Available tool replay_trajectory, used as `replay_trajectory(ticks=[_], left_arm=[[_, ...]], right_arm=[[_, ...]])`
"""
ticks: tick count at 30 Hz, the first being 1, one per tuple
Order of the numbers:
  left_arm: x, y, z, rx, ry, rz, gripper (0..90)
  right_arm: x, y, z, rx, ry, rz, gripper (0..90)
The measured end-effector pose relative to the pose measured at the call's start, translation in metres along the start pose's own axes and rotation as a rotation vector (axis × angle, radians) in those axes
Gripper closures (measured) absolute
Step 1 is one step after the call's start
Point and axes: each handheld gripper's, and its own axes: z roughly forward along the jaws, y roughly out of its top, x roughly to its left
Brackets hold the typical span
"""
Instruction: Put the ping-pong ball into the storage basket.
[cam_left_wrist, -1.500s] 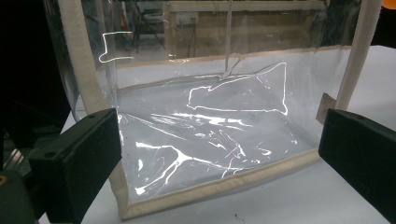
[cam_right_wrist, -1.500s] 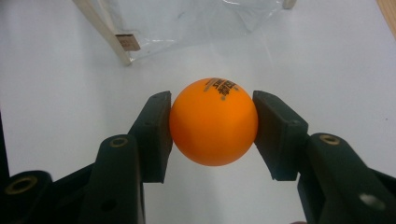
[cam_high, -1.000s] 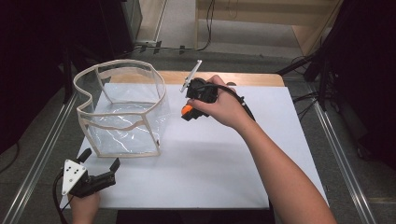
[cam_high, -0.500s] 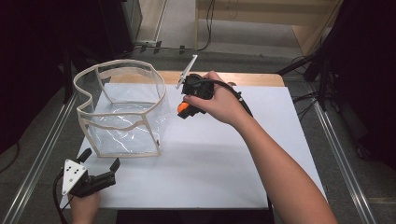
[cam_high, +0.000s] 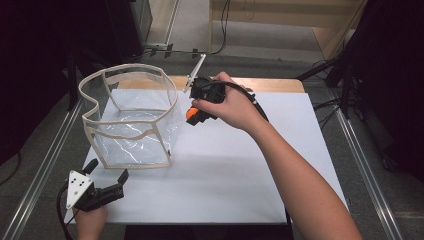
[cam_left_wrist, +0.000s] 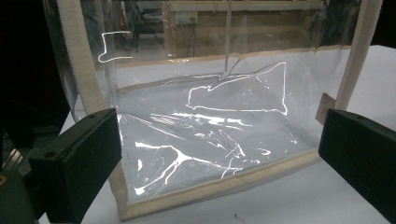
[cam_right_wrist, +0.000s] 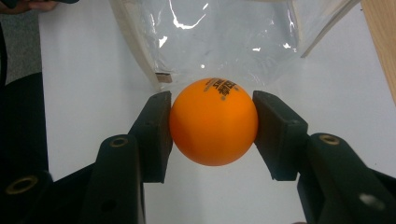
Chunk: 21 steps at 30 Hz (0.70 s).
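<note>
Now the right claw grips an orange ball beside the clear bag.

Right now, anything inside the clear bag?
The clear bag looks empty: through its walls only its creased bottom and the white table show. Glare hides some patches. The orange ball sits outside it, clamped in the right gripper.

Right hand-held gripper with orange ball a little higher, closer to clear bag.
</note>
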Motion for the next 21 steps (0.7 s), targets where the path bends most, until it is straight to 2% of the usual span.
replay_trajectory(ticks=[21], left_arm=[[0.000,0.000,0.000,0.001,0.000,0.002,0.0]], right_arm=[[0.002,0.014,-0.013,-0.001,0.013,-0.028,47.9]])
